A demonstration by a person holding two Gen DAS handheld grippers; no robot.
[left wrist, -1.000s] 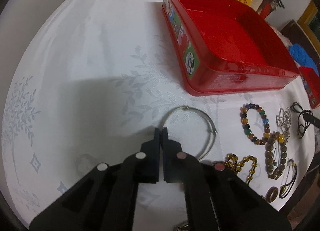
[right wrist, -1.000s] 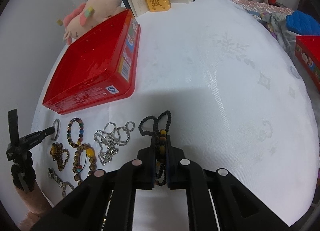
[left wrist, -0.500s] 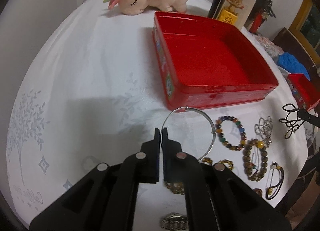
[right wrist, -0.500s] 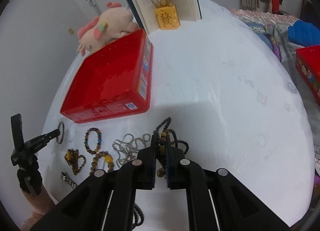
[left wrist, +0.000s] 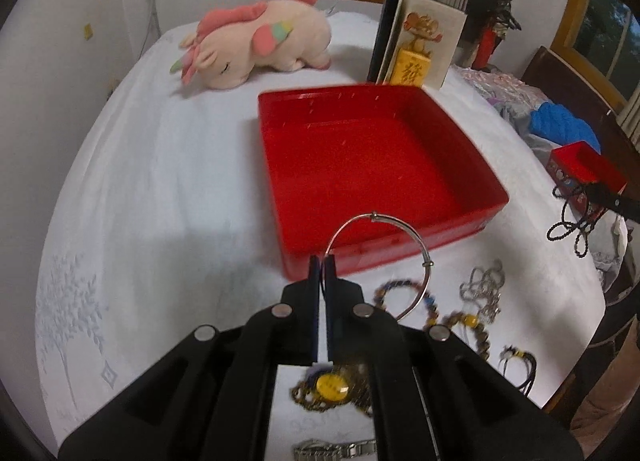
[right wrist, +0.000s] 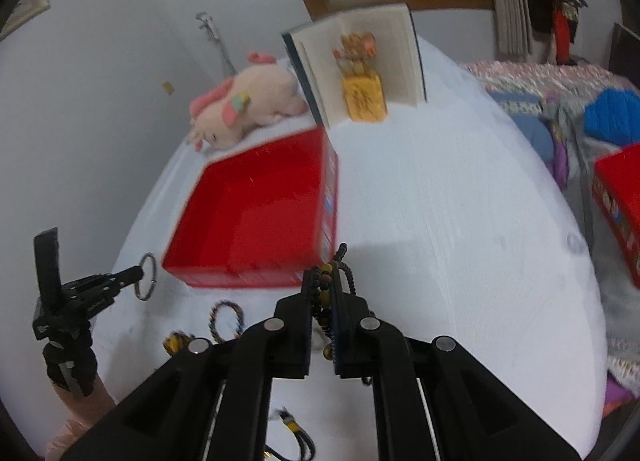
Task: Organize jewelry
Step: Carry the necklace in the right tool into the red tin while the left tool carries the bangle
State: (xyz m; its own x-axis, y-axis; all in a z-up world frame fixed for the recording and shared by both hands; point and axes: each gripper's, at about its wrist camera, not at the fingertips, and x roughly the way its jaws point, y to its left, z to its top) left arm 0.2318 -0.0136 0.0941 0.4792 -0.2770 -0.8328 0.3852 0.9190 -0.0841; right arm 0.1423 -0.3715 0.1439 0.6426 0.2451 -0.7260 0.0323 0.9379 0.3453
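My left gripper (left wrist: 321,261) is shut on a thin silver bangle (left wrist: 400,227) and holds it in the air just in front of the near wall of the empty red box (left wrist: 360,153). My right gripper (right wrist: 323,281) is shut on a black beaded necklace (right wrist: 349,269) with brown beads, lifted near the box's (right wrist: 260,217) near right corner. The necklace also hangs at the right in the left wrist view (left wrist: 570,227). Several beaded bracelets (left wrist: 404,289), a silver chain (left wrist: 482,287) and a watch (left wrist: 340,449) lie on the white tablecloth (left wrist: 160,201).
A pink plush unicorn (left wrist: 256,43) and an open book with a yellow figurine (left wrist: 416,49) stand behind the box. A small red lid (left wrist: 580,173) sits at the right edge. My left gripper also shows in the right wrist view (right wrist: 138,273).
Both grippers have risen off the table and moved toward the red box, the left carrying the bangle, the right carrying the black necklace.
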